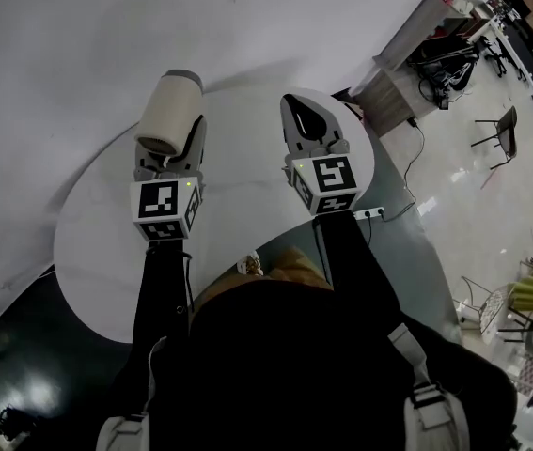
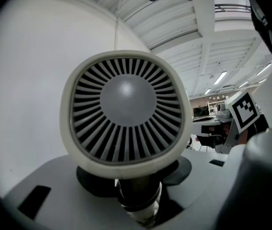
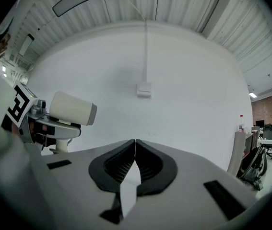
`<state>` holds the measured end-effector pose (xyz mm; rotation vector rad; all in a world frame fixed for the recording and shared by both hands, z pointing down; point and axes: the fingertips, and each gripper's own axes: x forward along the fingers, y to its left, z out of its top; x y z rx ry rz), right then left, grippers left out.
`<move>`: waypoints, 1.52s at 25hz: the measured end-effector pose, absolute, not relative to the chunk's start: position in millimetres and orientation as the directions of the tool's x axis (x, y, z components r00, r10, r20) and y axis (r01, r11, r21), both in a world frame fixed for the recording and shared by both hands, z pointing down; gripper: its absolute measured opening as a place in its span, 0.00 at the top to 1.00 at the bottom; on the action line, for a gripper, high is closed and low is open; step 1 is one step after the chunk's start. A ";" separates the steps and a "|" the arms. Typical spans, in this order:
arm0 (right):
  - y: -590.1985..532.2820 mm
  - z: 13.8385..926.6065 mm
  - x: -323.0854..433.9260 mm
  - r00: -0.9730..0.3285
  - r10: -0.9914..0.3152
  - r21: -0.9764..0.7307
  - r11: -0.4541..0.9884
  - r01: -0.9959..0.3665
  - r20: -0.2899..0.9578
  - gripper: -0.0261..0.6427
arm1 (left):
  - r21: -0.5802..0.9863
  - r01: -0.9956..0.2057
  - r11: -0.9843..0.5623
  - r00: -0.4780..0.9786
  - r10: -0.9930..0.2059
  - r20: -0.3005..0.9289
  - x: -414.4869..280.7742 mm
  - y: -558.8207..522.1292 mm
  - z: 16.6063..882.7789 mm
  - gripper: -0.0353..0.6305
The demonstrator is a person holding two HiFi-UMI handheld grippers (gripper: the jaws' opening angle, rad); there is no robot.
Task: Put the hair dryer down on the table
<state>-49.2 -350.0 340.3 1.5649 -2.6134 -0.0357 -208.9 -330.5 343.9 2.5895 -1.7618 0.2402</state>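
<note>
Nothing set down yet: the dryer is held off the table.
Left claw (image 2: 138,195) clamps the handle of the cream, round-barrelled plastic hair dryer (image 2: 126,133), barrel just above its jaws; right claw (image 3: 135,147) beside it is closed and empty; the round white table (image 1: 97,242) lies below both.

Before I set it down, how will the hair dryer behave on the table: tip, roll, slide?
Likely top-heavy: the hair dryer is wide above the narrow handle that the left gripper clamps, so stood upright it would probably tip. Laid sideways on the table, its rounded body might roll slightly. The shell looks rigid.
</note>
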 end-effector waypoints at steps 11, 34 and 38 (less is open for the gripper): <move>-367.7 344.5 -37.6 -0.470 -0.879 0.065 0.475 -0.877 0.084 0.92 | -0.073 -0.921 -0.382 0.368 -0.917 0.154 -195.9 -348.5 358.5 0.63; -457.9 368.4 29.9 -0.531 -0.841 0.018 0.535 -0.845 0.102 0.92 | -0.132 -0.895 -0.426 0.327 -0.828 0.456 -124.1 -420.6 453.6 0.63; -473.5 378.2 42.9 -0.537 -0.836 0.004 0.540 -0.841 0.115 0.92 | -0.097 -0.896 -0.434 0.323 -0.786 0.527 -108.9 -433.7 484.8 0.63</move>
